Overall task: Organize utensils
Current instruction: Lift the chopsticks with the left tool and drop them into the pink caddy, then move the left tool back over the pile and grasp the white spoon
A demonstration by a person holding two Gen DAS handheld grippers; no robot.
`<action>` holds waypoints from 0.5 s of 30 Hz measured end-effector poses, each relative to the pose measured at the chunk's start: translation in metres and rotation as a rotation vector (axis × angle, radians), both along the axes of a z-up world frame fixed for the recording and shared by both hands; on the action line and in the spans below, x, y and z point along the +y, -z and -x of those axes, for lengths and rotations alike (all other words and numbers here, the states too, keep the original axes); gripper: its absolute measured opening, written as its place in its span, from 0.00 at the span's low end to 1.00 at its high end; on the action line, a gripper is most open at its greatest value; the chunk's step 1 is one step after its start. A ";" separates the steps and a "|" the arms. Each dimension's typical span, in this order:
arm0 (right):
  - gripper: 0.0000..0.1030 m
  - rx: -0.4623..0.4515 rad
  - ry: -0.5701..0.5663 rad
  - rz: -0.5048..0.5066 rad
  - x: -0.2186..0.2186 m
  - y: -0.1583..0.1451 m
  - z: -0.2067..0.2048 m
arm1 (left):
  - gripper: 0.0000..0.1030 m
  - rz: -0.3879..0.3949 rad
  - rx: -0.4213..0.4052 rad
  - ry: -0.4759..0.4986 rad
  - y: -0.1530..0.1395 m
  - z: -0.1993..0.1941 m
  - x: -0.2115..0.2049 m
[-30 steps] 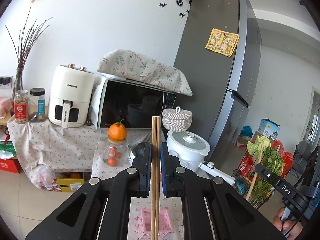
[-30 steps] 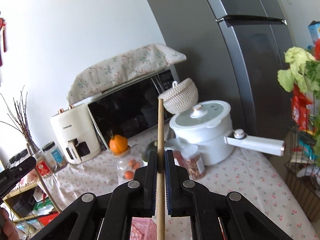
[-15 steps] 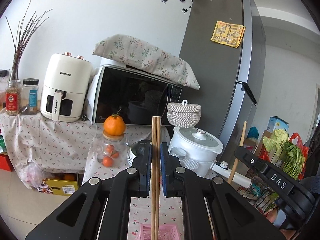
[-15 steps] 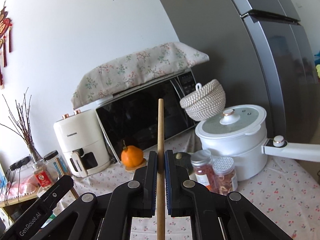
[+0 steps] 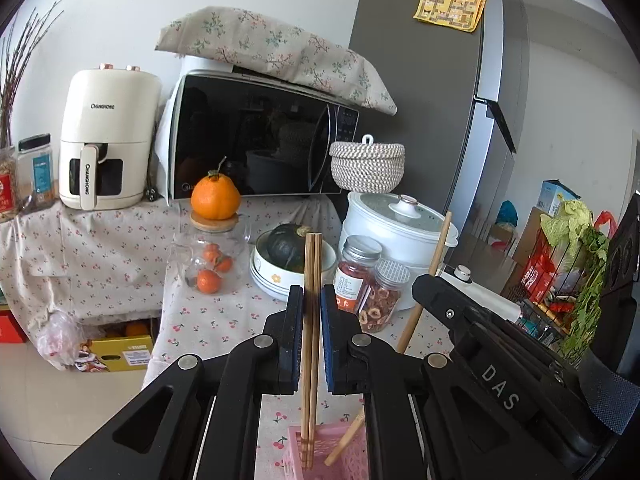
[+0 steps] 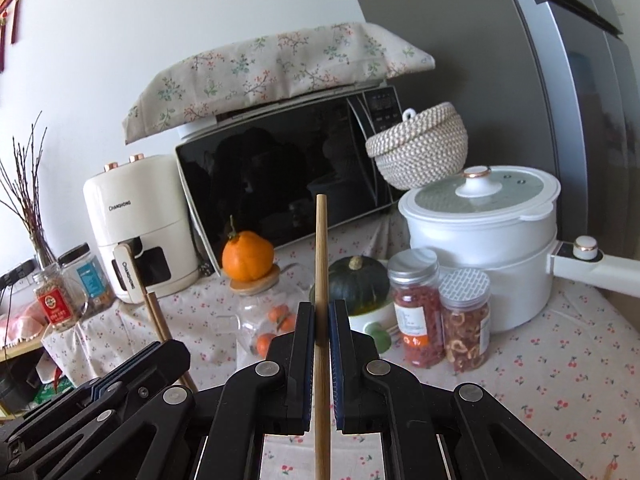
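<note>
Gripping a pair of wooden chopsticks (image 5: pixel 311 320) upright, the left gripper (image 5: pixel 311 304) is closed on them; their lower tips stand inside the pink slotted basket (image 5: pixel 352 460). Just beside it, the right gripper (image 6: pixel 321 320) clamps a single wooden stick (image 6: pixel 322 280), also upright, above the cherry-print tablecloth (image 6: pixel 540 360).

A white tablecloth dotted with small red cherries (image 6: pixel 560 360) covers the table, and a beige cloth printed with green and pink sprigs (image 5: pixel 272 48) tops the glossy black microwave (image 5: pixel 256 148). Black tongs with blue pads (image 5: pixel 311 312) clasp light-brown wooden chopsticks (image 5: pixel 312 272) above a pink lattice basket (image 5: pixel 352 460). A bright orange citrus fruit (image 6: pixel 248 256) neighbours a dark green squash (image 6: pixel 356 284).
</note>
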State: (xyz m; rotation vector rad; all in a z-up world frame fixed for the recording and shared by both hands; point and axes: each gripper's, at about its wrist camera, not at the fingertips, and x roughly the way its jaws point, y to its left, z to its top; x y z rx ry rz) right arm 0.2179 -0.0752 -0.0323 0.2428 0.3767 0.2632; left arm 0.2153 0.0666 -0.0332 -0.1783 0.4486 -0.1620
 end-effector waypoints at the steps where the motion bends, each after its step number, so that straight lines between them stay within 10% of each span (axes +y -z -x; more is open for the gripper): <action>1: 0.08 0.019 -0.011 -0.008 0.000 0.003 -0.002 | 0.09 0.006 0.014 0.004 0.001 -0.002 0.001; 6: 0.16 0.071 -0.034 -0.076 -0.012 0.003 -0.002 | 0.13 0.015 0.069 0.023 0.002 -0.002 0.001; 15: 0.61 0.093 0.043 -0.142 -0.059 -0.032 0.033 | 0.67 0.018 0.141 0.028 -0.009 0.027 0.000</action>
